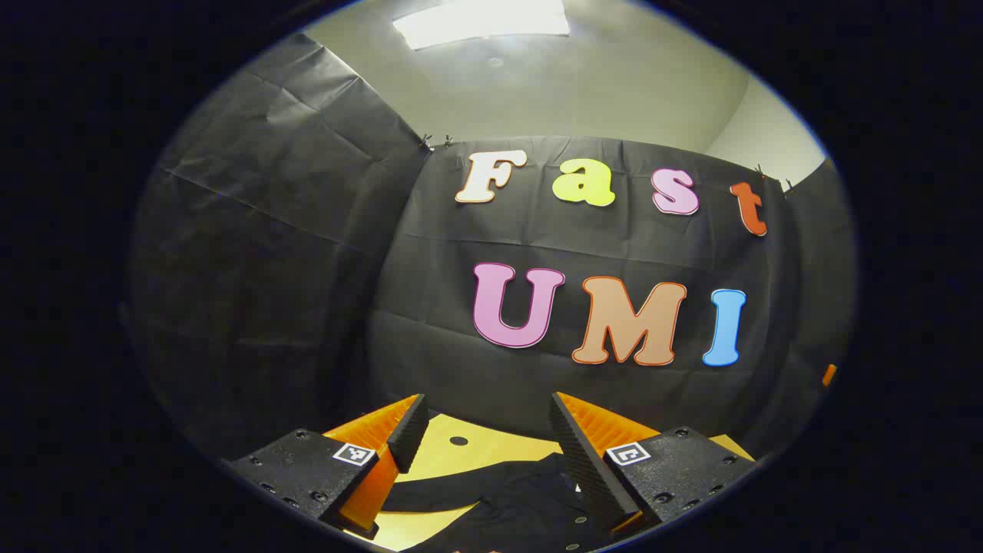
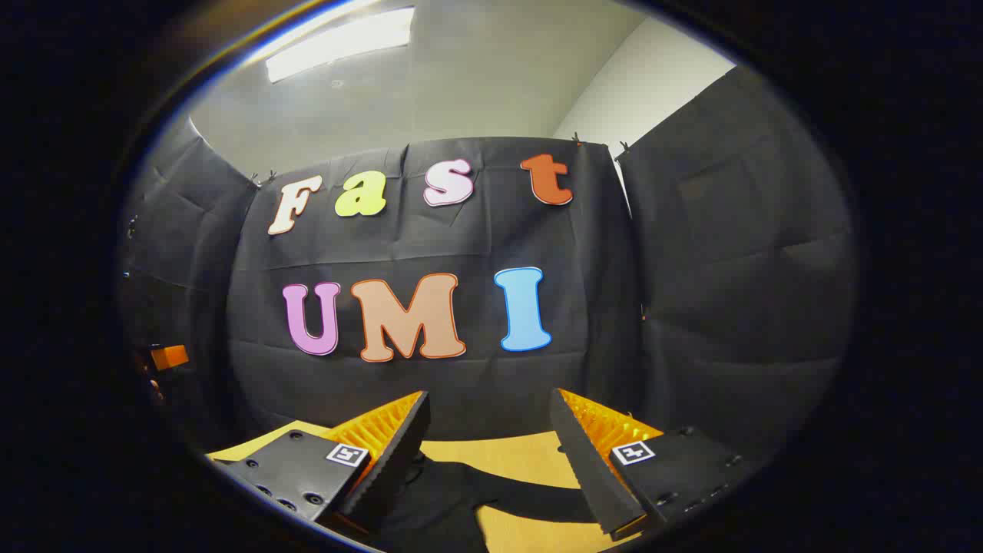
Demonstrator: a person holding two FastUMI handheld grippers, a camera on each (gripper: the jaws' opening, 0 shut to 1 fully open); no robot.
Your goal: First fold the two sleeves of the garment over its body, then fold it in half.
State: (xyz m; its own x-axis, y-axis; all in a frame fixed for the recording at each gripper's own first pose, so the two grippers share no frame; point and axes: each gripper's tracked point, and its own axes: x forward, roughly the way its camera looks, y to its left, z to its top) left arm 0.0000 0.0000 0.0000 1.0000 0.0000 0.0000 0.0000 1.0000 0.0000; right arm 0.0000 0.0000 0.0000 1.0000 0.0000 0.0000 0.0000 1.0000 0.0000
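A black garment [image 1: 507,495] lies spread on the yellow-tan table [image 1: 461,461], low in the left gripper view, with one sleeve reaching out to the left. My left gripper [image 1: 484,418] hangs above it, open, nothing between its orange and black fingers. In the right gripper view the same black garment [image 2: 445,499] lies on the table [image 2: 522,457], a sleeve stretching right under the right finger. My right gripper [image 2: 488,411] is open above it and holds nothing. At the far left edge of that view an orange piece of the left gripper [image 2: 169,357] shows.
Black cloth walls close the booth behind and on both sides of the table. A small dark hole [image 1: 458,441] marks the tabletop beyond the garment. A ceiling light [image 1: 480,19] shines overhead.
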